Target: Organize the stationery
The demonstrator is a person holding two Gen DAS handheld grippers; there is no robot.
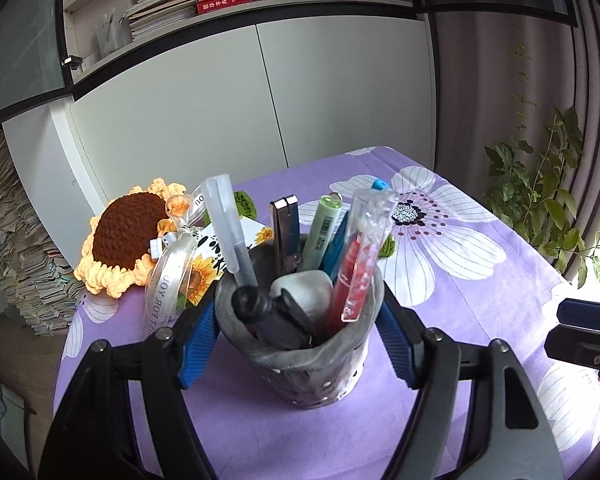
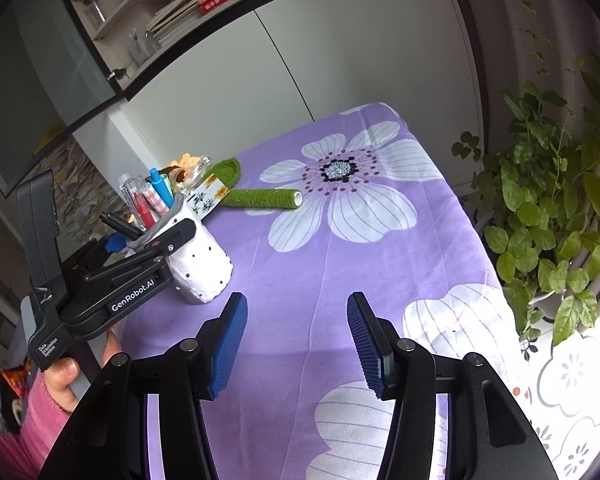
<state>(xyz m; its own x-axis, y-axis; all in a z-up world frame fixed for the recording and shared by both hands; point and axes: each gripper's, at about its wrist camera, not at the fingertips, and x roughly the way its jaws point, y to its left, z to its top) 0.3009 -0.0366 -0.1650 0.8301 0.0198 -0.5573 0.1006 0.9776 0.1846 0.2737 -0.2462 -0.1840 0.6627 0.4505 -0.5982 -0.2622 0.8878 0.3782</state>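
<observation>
The left gripper (image 1: 296, 340) clamps the pen holder (image 1: 300, 344) (crammed with pens) between its blue pads (image 1: 198, 340), on the purple tablecloth (image 1: 480, 300). To its right, the right gripper (image 2: 298, 346) hangs spread wide and empty, the holder well off to its left.

Home study: bookshelf (image 1: 228, 0), houseplant (image 2: 548, 216), floral tablecloth (image 2: 340, 240).

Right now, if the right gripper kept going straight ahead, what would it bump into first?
Probably just the purple flowered tablecloth. The right gripper is open, tilted down toward bare cloth. The pen cup sits off to its left, outside that line, though depth is hard to judge.
</observation>
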